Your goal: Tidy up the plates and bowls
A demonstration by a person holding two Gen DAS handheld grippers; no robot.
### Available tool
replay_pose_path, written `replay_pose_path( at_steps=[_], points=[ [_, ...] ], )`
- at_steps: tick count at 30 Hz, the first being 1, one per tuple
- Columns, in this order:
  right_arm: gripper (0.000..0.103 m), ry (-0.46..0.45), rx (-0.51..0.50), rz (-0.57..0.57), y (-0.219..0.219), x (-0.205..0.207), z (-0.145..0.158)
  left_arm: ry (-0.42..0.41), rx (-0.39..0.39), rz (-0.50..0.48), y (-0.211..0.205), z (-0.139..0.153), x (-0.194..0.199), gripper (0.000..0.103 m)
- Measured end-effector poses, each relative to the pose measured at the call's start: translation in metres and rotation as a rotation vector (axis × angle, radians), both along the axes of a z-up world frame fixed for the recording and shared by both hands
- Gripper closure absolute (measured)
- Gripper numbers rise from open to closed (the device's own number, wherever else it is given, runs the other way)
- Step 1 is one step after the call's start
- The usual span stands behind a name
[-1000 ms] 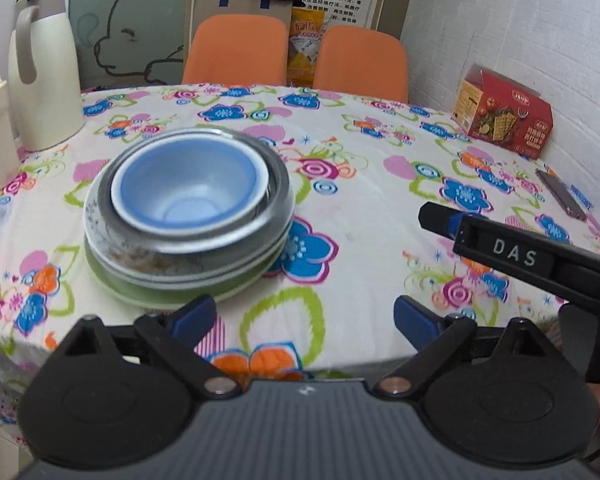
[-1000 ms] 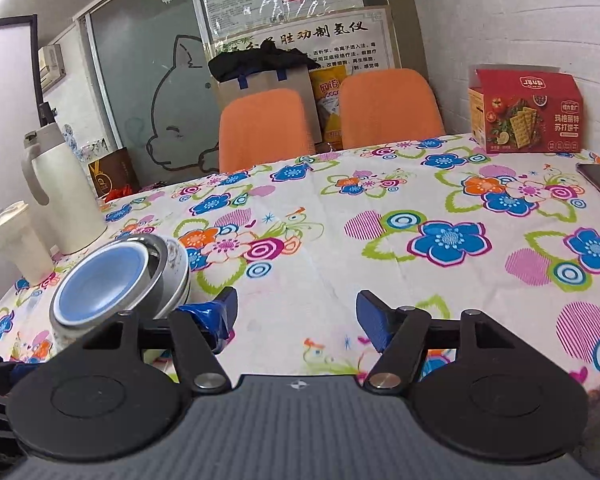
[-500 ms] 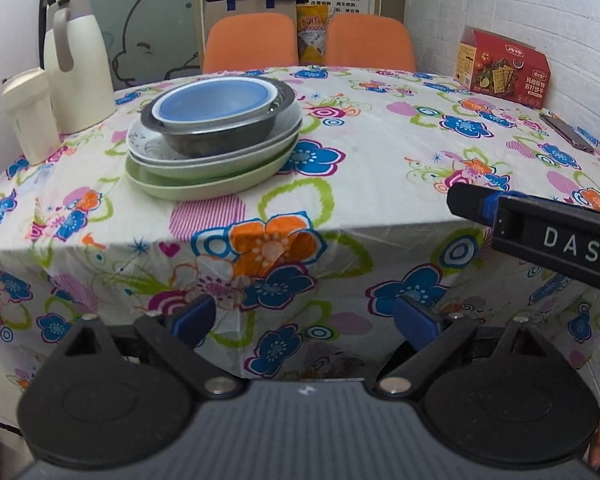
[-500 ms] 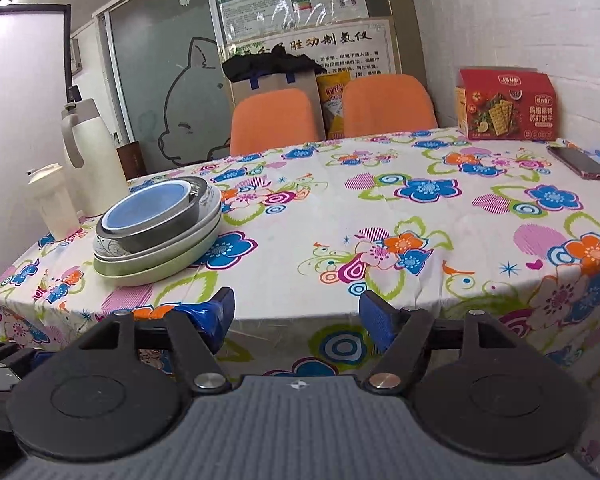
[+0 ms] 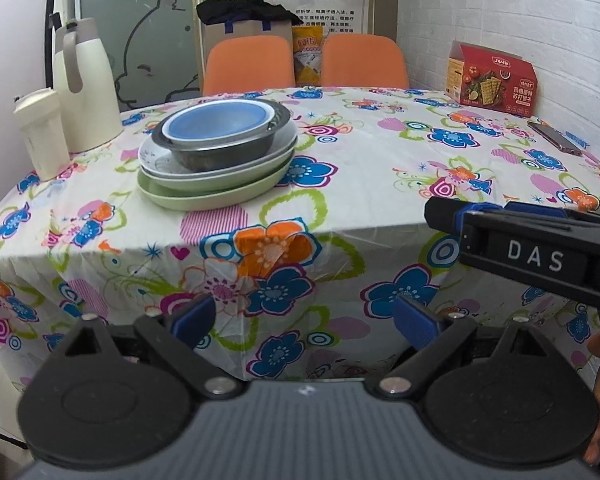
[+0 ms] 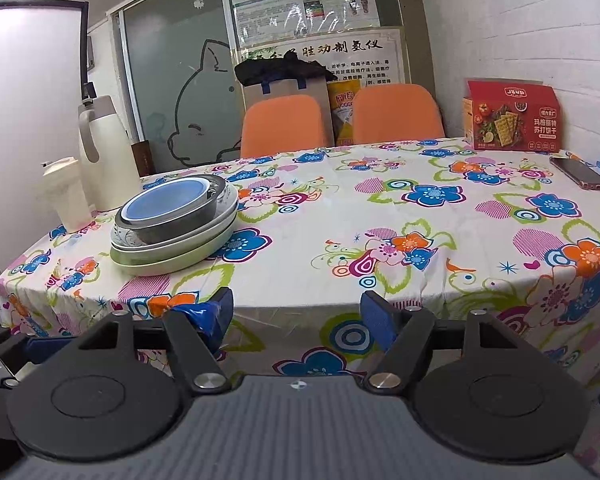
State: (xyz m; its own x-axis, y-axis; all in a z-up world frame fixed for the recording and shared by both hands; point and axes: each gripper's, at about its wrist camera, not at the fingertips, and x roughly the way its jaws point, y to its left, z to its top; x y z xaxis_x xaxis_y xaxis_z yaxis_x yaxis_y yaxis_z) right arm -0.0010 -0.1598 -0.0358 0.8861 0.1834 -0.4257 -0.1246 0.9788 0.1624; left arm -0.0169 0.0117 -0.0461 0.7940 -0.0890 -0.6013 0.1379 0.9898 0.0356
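Left tongs (image 5: 304,320) and right tongs (image 6: 296,314): spread, empty, off the surface (image 6: 380,216) edge. Blue bowl (image 5: 220,124) nested in steel bowl (image 5: 224,152) atop two plates (image 5: 204,188), largest lowest for stability. Task apparently complete.

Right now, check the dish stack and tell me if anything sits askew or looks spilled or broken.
The stack leans slightly: the blue bowl sits tilted inside the metal bowl, which rests off-centre on the white plate and green plate. Nothing looks spilled or broken. Both grippers, left and right, are open and empty.
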Motion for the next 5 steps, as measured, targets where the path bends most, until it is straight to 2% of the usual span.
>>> replay_pose_path(
  at_steps=[5],
  points=[
    [0.046,-0.002,-0.004,0.000,0.0024,-0.0014,-0.0009,-0.042,-0.008,0.007,0.0026,0.0033,-0.0048,0.008]
  ],
)
